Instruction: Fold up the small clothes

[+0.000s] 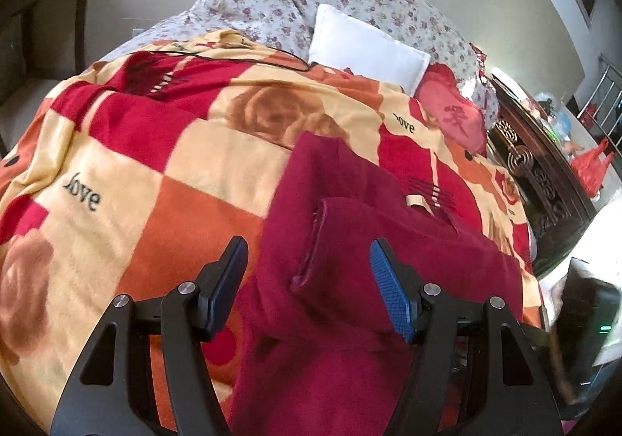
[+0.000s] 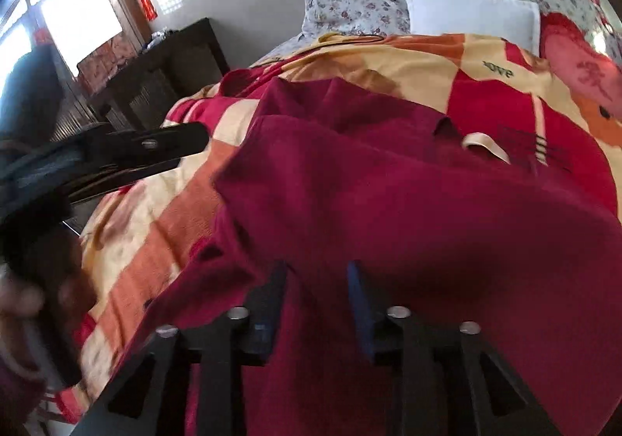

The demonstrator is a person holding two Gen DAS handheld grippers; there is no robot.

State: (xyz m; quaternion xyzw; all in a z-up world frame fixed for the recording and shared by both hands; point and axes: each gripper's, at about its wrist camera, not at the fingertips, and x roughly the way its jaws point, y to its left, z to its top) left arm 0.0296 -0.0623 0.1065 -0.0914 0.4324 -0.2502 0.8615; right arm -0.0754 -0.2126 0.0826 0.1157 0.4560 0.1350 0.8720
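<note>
Maroon garment (image 1: 350,241), rumpled, seemingly half-folded

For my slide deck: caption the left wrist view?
Open left gripper poised over a maroon garment on a checkered blanket.

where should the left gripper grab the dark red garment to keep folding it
Best guess: take the dark red garment at the hemmed edge of the flap already lying over it. That raised, stitched edge sits between the open fingers of the left gripper and gives the pads a firm ridge. Come in from the near side, low along the blanket, one finger under the edge.
</note>
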